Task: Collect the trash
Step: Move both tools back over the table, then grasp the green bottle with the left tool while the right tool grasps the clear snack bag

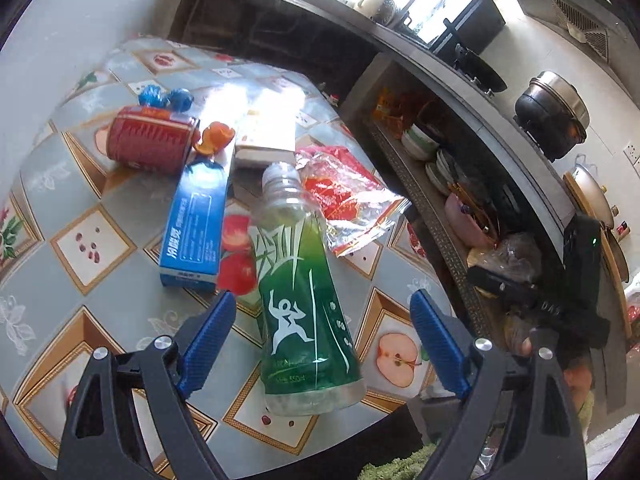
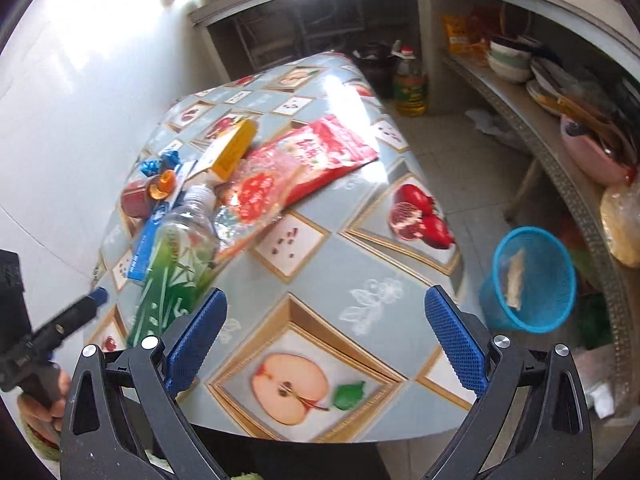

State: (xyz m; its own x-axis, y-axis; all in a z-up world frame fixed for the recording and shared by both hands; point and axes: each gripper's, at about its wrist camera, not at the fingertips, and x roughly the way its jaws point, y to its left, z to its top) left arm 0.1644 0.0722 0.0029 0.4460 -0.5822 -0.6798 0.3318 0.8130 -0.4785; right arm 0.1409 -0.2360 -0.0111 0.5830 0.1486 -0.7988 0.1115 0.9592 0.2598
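**Both pairs of fingers spread over the littered surface**

Left gripper [image 1: 320, 320] held over the surface [image 1: 100, 248], blue fingers [image 1: 208, 344] spread wide, pinching nothing. Between them, touching neither: a green-labelled plastic bottle [image 1: 304, 300] lying flat, base nearest, white cap pointing away. Just beyond the left finger's tip, a blue carton [image 1: 196, 228] lying lengthwise beside the bottle. Past the bottle's cap, to the right, a crumpled red and silver wrapper [image 1: 348, 200]. Further out: an orange scrap [image 1: 216, 138] at the carton's far end, a red can [image 1: 152, 142] on its side left of that, a pale box [image 1: 266, 142] ahead, and blue foil wrappers [image 1: 166, 96] behind the can.

Right gripper [image 2: 326, 328] likewise spread wide and empty, fingers [image 2: 456, 344] hovering above a bare patch of fruit-patterned cloth with a printed apple half. The same bottle lying left of and beyond the left finger, the other gripper reaching in from the far left. Well off to the right of the right finger, down on the floor, a blue mesh basket [image 2: 560, 292] with a pale scrap inside.
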